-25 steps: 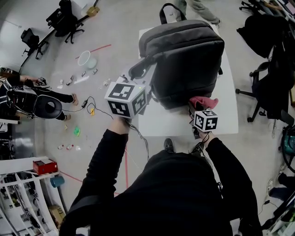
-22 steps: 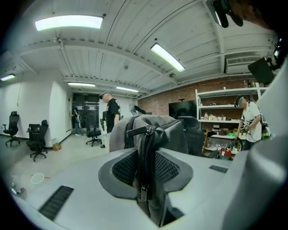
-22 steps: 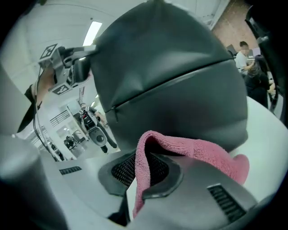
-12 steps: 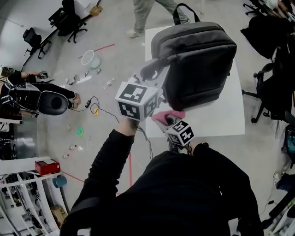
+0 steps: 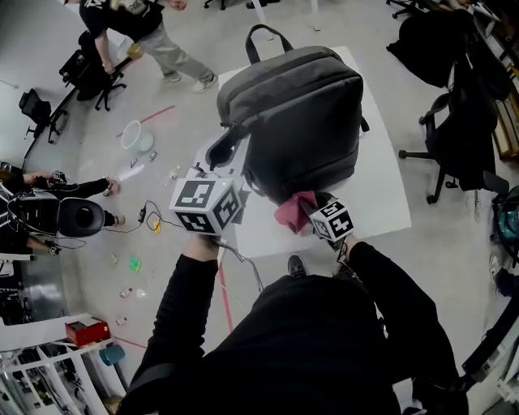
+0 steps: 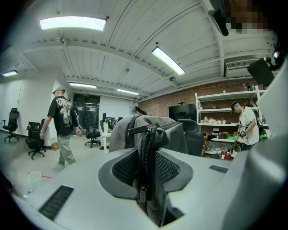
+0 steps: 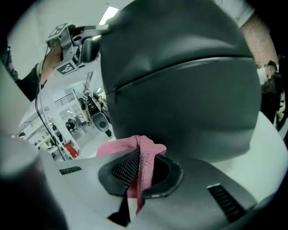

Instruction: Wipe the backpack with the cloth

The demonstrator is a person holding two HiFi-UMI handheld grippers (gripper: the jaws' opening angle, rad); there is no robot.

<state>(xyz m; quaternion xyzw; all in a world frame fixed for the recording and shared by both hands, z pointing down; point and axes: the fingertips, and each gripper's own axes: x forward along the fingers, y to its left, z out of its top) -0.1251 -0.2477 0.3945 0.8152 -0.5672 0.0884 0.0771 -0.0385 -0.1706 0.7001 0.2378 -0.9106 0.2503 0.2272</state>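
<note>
A grey backpack (image 5: 300,113) sits on a white counter (image 5: 381,203), with its carry handle (image 5: 263,36) at the far end. The left gripper (image 6: 145,179) is clenched on a zippered fold at the backpack's near left side, and the zipper pull hangs between its jaws. The right gripper (image 7: 141,173) grasps a pink cloth (image 7: 146,152), which is pinched upright between its closed jaws. In the head view the cloth lies against the backpack's near bottom edge, just above the counter's front part. The two grippers are near each other at the backpack's near end. A person (image 5: 138,24) walks on the floor beyond the counter's far left corner.
</note>
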